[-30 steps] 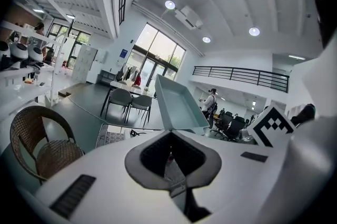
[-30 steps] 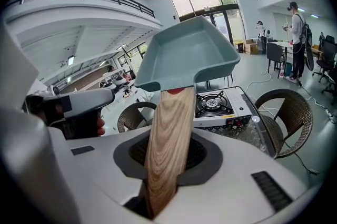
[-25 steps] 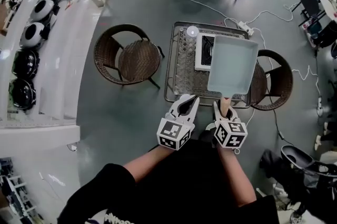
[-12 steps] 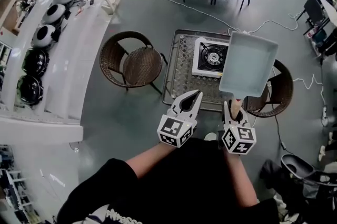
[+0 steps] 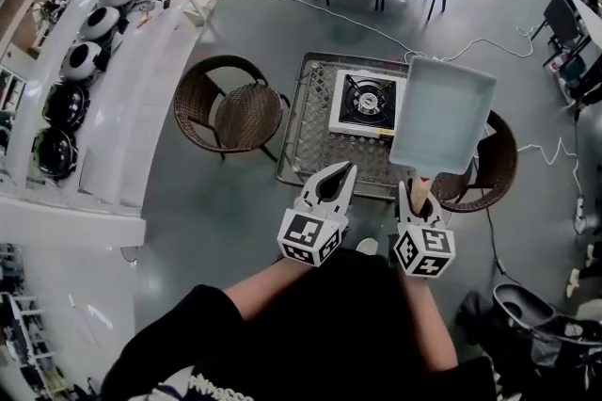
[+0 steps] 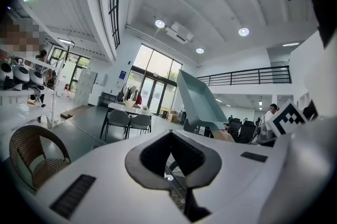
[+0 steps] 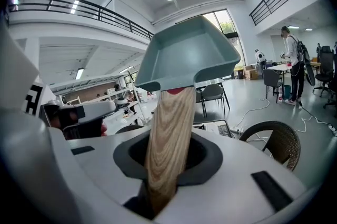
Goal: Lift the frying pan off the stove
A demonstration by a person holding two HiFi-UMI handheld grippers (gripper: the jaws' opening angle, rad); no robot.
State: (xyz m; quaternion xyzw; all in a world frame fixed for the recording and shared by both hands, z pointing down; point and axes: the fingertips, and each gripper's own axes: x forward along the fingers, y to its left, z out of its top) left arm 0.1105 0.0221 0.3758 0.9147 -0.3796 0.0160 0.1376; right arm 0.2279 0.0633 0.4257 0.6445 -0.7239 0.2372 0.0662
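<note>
Both right gripper [image 7: 167, 162] fingers [image 7: 239, 165] clamp the handle [image 7: 168, 128] of the frying pan [image 7: 184, 54].

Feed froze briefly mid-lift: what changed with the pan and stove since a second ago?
The frying pan swung right, off the stove, whose burner now shows. The right gripper kept its grip on the wooden handle; the left gripper stayed shut and empty beside it.

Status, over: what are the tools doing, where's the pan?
Right tool shut on wooden handle. Frying pan off stove, beside it. Left tool shut, empty. Nothing blocking.
</note>
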